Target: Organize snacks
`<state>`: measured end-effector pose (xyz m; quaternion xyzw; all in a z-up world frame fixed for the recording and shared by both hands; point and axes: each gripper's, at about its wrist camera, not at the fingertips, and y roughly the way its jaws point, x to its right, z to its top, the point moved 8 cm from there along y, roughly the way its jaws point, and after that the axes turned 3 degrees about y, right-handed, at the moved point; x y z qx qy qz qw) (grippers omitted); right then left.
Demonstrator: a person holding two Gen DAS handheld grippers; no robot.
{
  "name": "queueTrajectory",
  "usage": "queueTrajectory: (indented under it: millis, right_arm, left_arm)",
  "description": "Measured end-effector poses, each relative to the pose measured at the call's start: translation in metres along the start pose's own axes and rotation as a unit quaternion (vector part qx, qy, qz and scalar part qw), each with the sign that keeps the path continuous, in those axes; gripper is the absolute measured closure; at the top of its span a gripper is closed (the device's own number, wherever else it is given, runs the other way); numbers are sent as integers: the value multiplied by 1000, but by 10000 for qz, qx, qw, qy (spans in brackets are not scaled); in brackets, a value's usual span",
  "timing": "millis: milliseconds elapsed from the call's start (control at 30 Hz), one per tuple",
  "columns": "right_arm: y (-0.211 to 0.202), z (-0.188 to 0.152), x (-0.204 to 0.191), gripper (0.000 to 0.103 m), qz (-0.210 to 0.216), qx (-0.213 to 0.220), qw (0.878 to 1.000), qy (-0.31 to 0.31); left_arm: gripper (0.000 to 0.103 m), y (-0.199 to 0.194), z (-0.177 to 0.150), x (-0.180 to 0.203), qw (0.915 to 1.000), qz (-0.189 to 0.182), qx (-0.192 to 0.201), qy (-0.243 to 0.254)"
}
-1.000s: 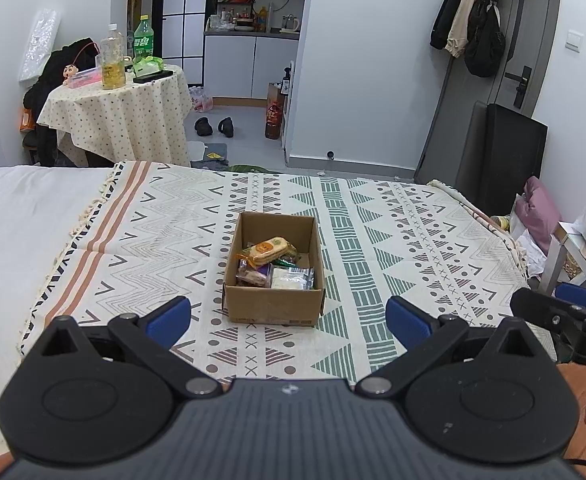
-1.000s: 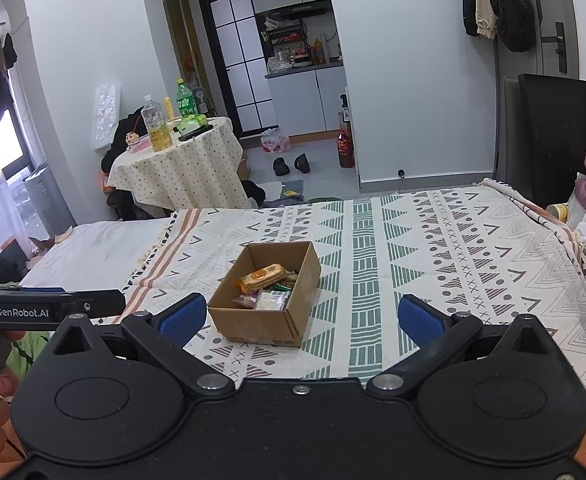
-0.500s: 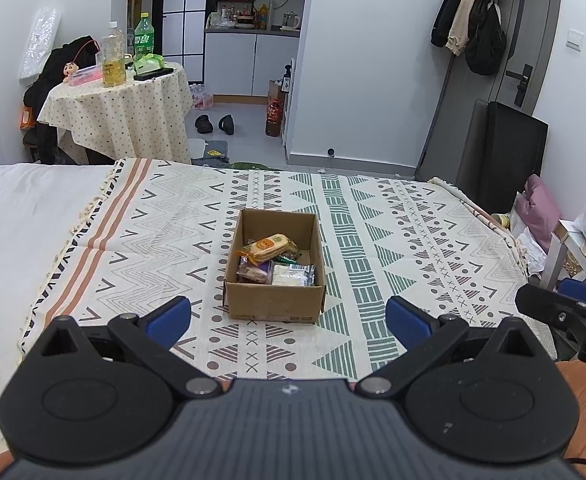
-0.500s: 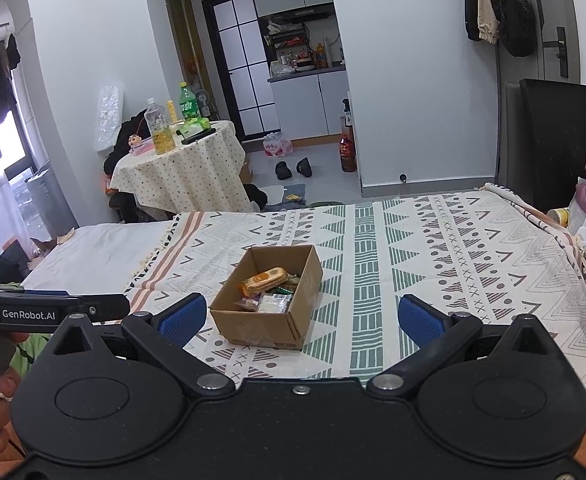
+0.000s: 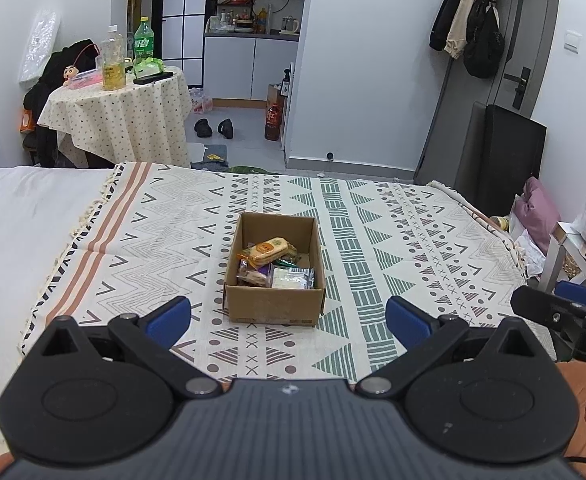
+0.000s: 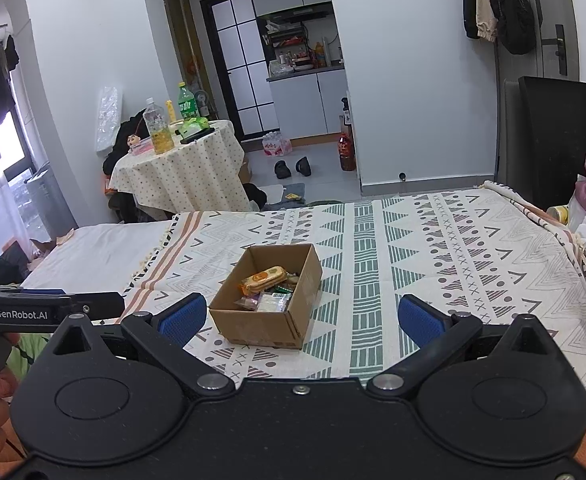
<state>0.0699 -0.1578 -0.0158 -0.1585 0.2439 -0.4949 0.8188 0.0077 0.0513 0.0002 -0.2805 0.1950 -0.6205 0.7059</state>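
We hold the left tool (image 5: 289, 318) and right tool (image 6: 303, 316) spread wide and empty, short of the cardboard box (image 5: 275, 280) mid-blanket on the bed (image 5: 33, 216) — its snacks (image 5: 269, 250) piled inside, likely the reason we hang back.

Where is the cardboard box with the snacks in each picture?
Left wrist view: the cardboard box sits near the middle, on the patterned blanket.
Right wrist view: the box is a bit left of the middle, turned at an angle.
Shared landmark: the round table holding bottles, at the upper left.
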Motion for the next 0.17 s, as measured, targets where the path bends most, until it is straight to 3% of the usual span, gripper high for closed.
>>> queueTrajectory:
  millis: [167]
  right_arm:
    - [1,-3,1,0,-29,-16,10000,4]
  left_arm:
    - [0,4,-1,-2,9999,-54,-67,-82]
